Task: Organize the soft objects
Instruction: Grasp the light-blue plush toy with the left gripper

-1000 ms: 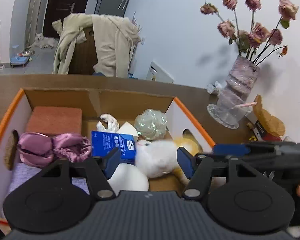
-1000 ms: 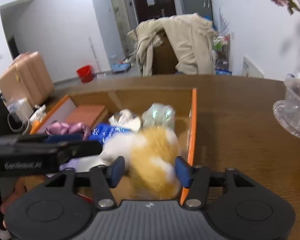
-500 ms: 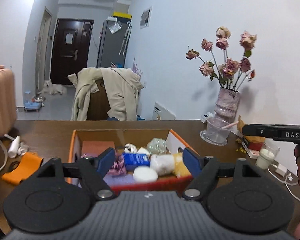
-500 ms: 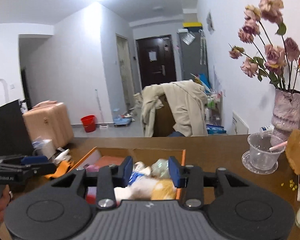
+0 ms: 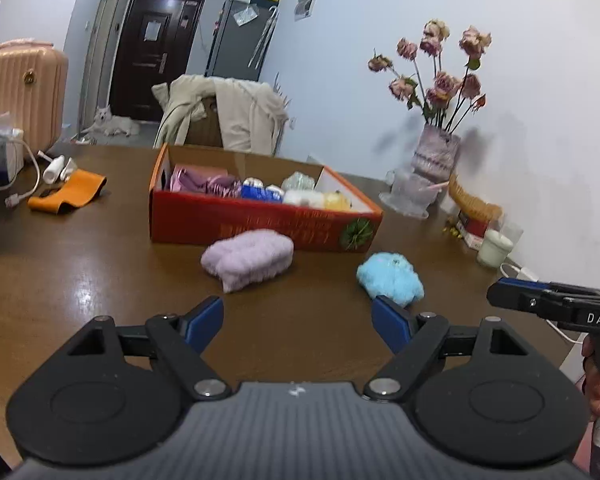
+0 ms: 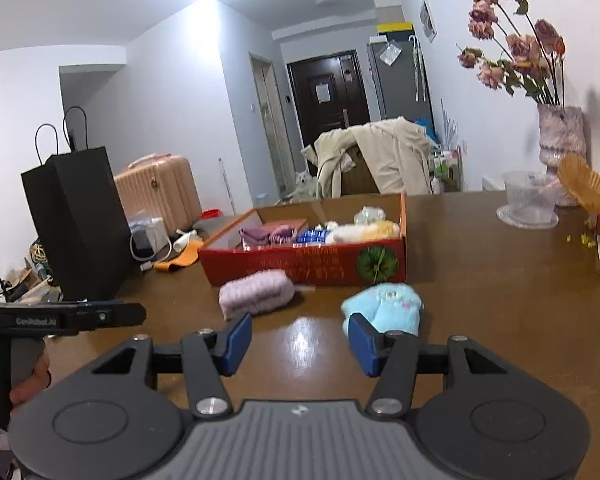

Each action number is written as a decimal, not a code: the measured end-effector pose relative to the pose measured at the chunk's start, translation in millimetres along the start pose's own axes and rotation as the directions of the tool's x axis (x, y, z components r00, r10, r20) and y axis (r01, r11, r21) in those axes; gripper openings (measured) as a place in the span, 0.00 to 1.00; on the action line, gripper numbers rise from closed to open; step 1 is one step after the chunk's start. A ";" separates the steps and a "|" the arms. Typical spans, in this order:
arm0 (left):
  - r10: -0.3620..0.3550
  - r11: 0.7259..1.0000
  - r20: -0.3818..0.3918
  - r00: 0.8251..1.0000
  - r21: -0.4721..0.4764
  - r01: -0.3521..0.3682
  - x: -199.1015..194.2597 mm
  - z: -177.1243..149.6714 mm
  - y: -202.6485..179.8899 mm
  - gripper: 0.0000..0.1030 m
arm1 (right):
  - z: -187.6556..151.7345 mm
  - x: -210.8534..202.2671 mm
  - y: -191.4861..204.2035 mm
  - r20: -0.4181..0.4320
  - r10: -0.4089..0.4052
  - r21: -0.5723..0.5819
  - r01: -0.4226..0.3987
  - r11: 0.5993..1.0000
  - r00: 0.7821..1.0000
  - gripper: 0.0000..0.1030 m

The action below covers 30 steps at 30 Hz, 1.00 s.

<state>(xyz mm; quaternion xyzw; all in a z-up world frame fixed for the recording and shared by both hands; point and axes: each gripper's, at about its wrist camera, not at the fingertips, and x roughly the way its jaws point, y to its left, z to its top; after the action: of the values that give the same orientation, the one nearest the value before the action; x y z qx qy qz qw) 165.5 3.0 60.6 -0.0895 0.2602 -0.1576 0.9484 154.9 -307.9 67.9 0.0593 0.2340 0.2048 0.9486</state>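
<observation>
Both the left gripper (image 5: 298,322) and right gripper (image 6: 298,338) hang empty with fingers apart, so the lilac plush (image 5: 247,258) and blue plush (image 6: 382,306) just ahead await boxing in the red box (image 5: 260,220) beyond

The right gripper (image 6: 298,338) is hovering above the brown table (image 6: 480,292) with its blue-padded jaws spread wide and nothing between them. Just ahead of its right fingertip a light-blue plush toy (image 6: 384,306) is lying; ahead of its left fingertip a lilac fuzzy bundle (image 6: 256,292) is resting, close against the red box (image 6: 320,264). The box, farther ahead, is holding assorted soft items. Off to the claw's left, the left gripper (image 6: 134,314) is poking into view, its jaws not readable.
</observation>
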 end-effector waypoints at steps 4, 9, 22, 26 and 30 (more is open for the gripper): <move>-0.008 1.000 -0.013 1.000 -0.013 0.008 10.1 -1.1 1.1 0.80 | -0.5 11.8 -8.0 -0.003 -0.029 0.030 0.029 0.999 1.000 0.51; -0.095 0.995 -0.073 0.993 -0.032 0.092 58.7 8.4 -11.9 0.74 | -2.4 42.8 -31.3 -0.041 -0.064 0.068 0.067 0.995 0.997 0.51; -0.242 0.966 -0.219 0.945 -0.147 0.214 221.1 15.8 -53.9 0.54 | 5.2 143.2 -125.6 -0.109 0.023 0.264 0.007 0.964 0.994 0.38; -0.311 0.938 -0.218 0.925 -0.225 0.262 233.0 18.5 -40.2 0.37 | -1.3 156.4 -143.6 -0.093 0.116 0.337 -0.078 0.938 0.989 0.34; -0.301 0.944 -0.206 0.931 -0.201 0.261 233.0 15.8 -36.8 0.35 | -3.9 162.4 -142.4 -0.087 0.161 0.330 -0.124 0.936 0.983 0.32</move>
<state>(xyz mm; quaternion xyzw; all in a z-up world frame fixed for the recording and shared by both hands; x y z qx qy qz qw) 354.3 -110.4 -25.2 -0.1876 0.3669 -0.2786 0.8675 335.5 -369.7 -33.4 0.2190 0.3126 0.2347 0.8940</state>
